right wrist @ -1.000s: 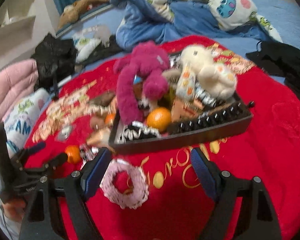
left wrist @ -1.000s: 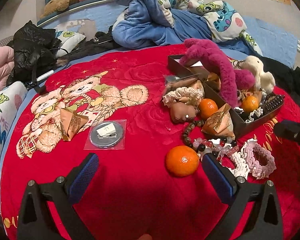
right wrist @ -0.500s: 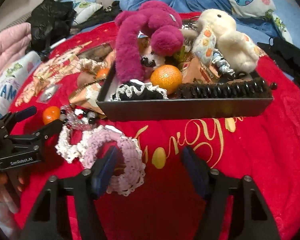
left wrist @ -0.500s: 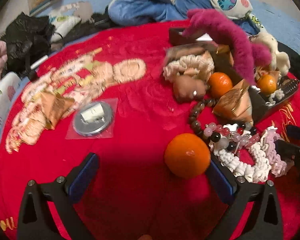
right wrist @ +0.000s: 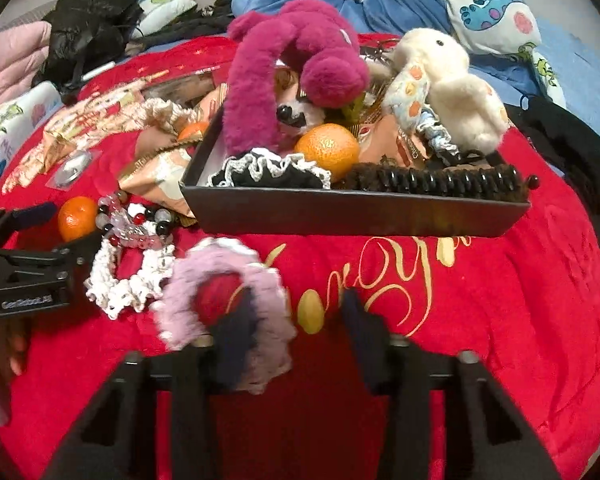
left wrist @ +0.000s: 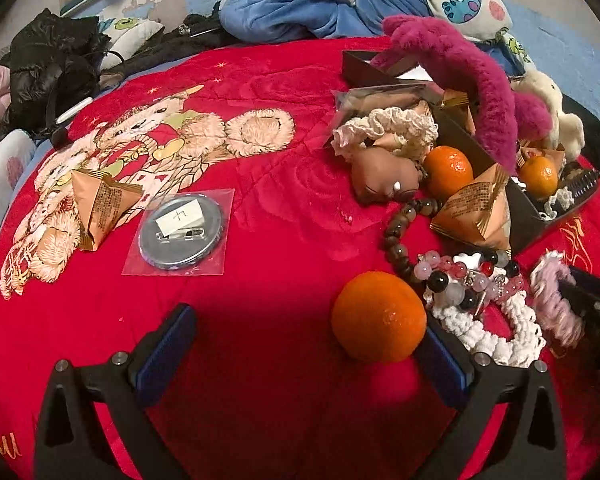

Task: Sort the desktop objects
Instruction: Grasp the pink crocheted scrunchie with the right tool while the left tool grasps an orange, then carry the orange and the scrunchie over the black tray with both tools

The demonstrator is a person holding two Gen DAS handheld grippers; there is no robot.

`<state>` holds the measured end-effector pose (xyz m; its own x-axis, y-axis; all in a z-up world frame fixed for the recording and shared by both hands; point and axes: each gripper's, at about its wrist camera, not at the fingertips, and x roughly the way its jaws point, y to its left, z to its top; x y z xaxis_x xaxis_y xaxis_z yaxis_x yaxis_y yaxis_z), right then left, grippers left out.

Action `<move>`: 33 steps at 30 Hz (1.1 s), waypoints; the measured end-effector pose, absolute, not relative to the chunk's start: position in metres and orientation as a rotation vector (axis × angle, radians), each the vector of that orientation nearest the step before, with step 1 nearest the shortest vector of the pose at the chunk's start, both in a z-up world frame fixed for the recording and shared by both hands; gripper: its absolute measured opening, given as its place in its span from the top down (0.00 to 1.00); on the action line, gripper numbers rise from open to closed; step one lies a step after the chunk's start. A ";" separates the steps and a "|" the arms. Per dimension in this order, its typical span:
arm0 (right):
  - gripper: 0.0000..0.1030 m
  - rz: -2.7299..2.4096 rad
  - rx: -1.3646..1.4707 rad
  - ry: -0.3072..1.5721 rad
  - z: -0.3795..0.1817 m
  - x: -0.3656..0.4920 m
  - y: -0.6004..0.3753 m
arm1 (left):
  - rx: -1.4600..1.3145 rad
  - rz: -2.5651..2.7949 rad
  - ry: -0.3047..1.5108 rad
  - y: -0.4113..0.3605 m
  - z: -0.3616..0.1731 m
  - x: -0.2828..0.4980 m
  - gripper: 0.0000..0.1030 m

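pink scrunchie (right wrist: 224, 304) lies on the red blanket (right wrist: 480, 320) just in front of the black box's (right wrist: 356, 216) near wall, beside a white scrunchie (right wrist: 128, 284) on its left. right gripper (right wrist: 296, 320) is closing with one side of the pink loop between its jaws; the left finger (right wrist: 240, 328) sits inside the ring, the other finger stands on bare blanket, and the pads do not yet pinch the fabric. motion blur smears the loop and fingers.

left gripper (left wrist: 306, 354) hangs wide open over the blanket, holding nothing; an orange (left wrist: 379, 316) rests just inside its right-hand finger (left wrist: 444, 364), and whether they touch cannot be told. beyond the orange lie bead bracelets (left wrist: 456, 272), a paper-wrapped packet (left wrist: 474, 212) against the box, and a round badge in a clear sleeve (left wrist: 180, 232) well apart toward the blanket's left side. the box holds a magenta plush (right wrist: 296, 60), a cream plush (right wrist: 448, 80) and another orange (right wrist: 328, 152).
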<state>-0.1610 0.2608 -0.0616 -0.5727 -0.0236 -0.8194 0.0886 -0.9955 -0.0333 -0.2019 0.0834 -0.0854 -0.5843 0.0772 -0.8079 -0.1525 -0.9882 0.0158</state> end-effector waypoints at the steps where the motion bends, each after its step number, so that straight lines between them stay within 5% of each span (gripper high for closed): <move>1: 0.82 -2.731 1.418 0.100 -0.061 -0.160 0.260 | -1.358 2.687 0.131 0.084 -0.085 -0.201 0.01; 3: 0.85 -2.743 1.419 0.105 -0.059 -0.160 0.258 | -1.327 2.681 0.132 0.087 -0.082 -0.198 0.11; 5: 0.87 -2.747 1.414 0.094 -0.057 -0.159 0.259 | -1.289 2.691 0.152 0.091 -0.078 -0.194 0.46; 8: 0.89 -2.747 1.393 0.026 -0.052 -0.159 0.263 | -1.255 2.710 0.187 0.095 -0.074 -0.190 0.62; 33: 0.91 -2.817 1.041 -0.222 0.000 -0.131 0.296 | -0.908 2.806 0.071 0.100 -0.022 -0.144 0.63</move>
<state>-0.1310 0.2958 0.0004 -0.7536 -0.1724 -0.6343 0.0709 -0.9807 0.1823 -0.1438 0.0997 -0.0223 -0.7941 0.1663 -0.5847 -0.1956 -0.9806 -0.0132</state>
